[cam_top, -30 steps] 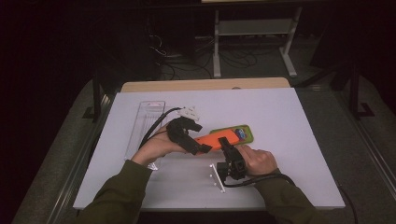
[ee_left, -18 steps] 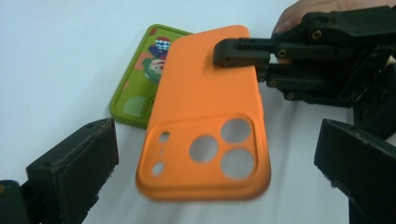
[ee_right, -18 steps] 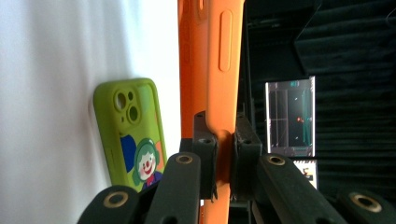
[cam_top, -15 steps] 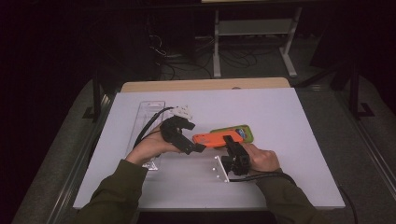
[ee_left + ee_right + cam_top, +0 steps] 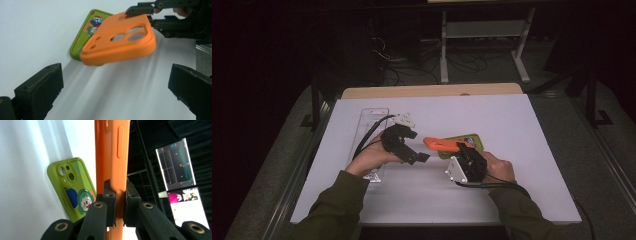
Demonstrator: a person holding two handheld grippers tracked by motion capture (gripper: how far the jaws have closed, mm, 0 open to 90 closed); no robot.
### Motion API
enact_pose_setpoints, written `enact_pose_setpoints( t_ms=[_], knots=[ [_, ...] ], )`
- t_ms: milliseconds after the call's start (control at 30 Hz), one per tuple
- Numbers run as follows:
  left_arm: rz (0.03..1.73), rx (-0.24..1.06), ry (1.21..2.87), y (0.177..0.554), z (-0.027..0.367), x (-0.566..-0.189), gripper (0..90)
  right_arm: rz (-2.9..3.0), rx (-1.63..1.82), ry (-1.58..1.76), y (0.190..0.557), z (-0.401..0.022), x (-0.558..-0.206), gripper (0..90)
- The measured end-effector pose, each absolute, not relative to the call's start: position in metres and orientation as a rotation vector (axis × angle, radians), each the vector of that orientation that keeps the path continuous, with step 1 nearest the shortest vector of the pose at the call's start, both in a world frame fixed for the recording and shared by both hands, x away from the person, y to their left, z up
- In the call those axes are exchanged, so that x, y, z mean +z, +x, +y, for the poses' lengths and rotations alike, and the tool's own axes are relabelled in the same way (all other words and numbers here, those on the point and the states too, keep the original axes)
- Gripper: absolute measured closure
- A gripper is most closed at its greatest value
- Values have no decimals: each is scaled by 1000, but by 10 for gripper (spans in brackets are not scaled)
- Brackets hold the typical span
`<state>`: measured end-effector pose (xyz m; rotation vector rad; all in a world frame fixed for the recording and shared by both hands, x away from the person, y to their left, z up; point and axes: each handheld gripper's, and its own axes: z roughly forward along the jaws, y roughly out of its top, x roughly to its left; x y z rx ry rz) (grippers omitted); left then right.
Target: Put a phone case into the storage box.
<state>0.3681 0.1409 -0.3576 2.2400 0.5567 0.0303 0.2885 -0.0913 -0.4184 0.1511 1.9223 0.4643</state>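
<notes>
left gripper [image 5: 412, 150] now wide open, off the orange case [image 5: 443, 144]

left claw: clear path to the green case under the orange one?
Probably not directly. The orange case, clamped in the right claw, hangs over the green case, between it and the open left claw.

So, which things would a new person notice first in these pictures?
Most striking is the orange phone case, held clear of the white table near its middle, clamped at one end by the right tool. Under it lies a green phone case with a clown picture. The left tool faces the orange case with its jaws wide open.
</notes>
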Motion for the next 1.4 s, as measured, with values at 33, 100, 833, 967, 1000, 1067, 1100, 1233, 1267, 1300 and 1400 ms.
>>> enact_pose_setpoints(
  t_ms=[33, 100, 833, 967, 1000, 1067, 1100, 1233, 1267, 1300, 1400],
  knots=[
    [563, 29, 2236, 368, 141, -358, 0, 1923, 483, 178, 288, -91, -418, 815],
    [563, 37, 2234, 369, 142, -357, 0, 1940, 520, 228, 289, -93, -416, 814],
    [571, 105, 2230, 372, 145, -357, 0, 2037, 785, 579, 302, -109, -398, 813],
    [583, 97, 2224, 371, 144, -358, 0, 2055, 867, 686, 304, -111, -396, 814],
    [586, 97, 2222, 370, 143, -358, 0, 2057, 876, 689, 305, -113, -395, 814],
    [581, 103, 2226, 370, 143, -358, 0, 2062, 911, 726, 306, -115, -394, 813],
    [570, 115, 2239, 371, 144, -358, 0, 2067, 920, 742, 307, -116, -394, 814],
    [579, 110, 2230, 370, 143, -358, 0, 2082, 986, 860, 309, -119, -393, 814],
    [586, 111, 2220, 369, 142, -358, 0, 2087, 1002, 871, 310, -120, -392, 814],
    [584, 115, 2221, 369, 142, -358, 0, 2083, 1029, 903, 311, -121, -392, 814],
    [586, 118, 2218, 369, 143, -358, 0, 2086, 1089, 960, 314, -125, -391, 814]
  ],
)
